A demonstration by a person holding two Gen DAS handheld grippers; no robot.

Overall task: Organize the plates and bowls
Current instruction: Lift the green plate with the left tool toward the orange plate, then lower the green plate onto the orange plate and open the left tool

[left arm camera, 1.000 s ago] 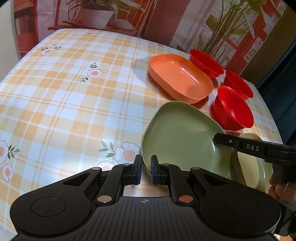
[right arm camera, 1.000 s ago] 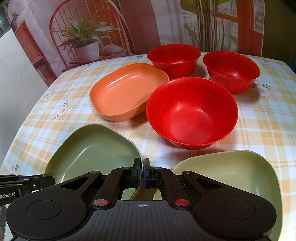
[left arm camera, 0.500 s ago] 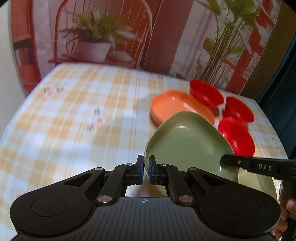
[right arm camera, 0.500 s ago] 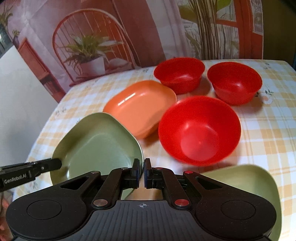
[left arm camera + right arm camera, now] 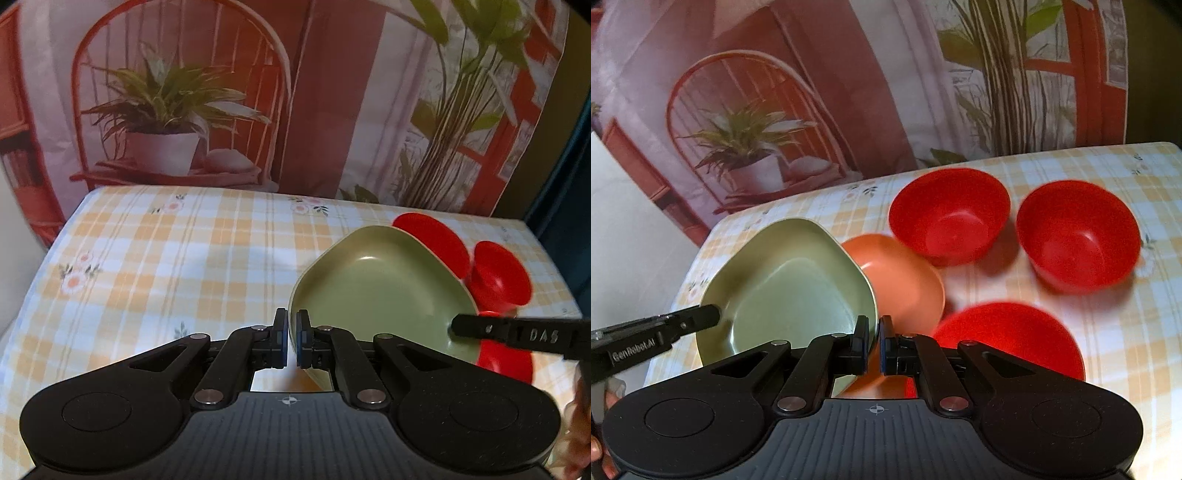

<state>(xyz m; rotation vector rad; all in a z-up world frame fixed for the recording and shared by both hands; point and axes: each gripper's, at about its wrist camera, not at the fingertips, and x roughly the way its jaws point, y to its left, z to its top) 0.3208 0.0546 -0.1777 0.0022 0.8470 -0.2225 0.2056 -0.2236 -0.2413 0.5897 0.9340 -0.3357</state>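
Both grippers hold one green plate by opposite rims, lifted above the table. My left gripper is shut on its near-left rim. My right gripper is shut on its right rim; the plate also shows in the right wrist view. An orange plate lies just beyond and under the green one. Three red bowls stand to the right. The second green plate is hidden.
The table has a yellow checked floral cloth. A printed backdrop with a chair and plants hangs behind the far edge. The left half of the cloth bears no dishes.
Both grippers have lifted the green plate off the table and carried it up and toward the orange plate. The second green plate has dropped out of view.
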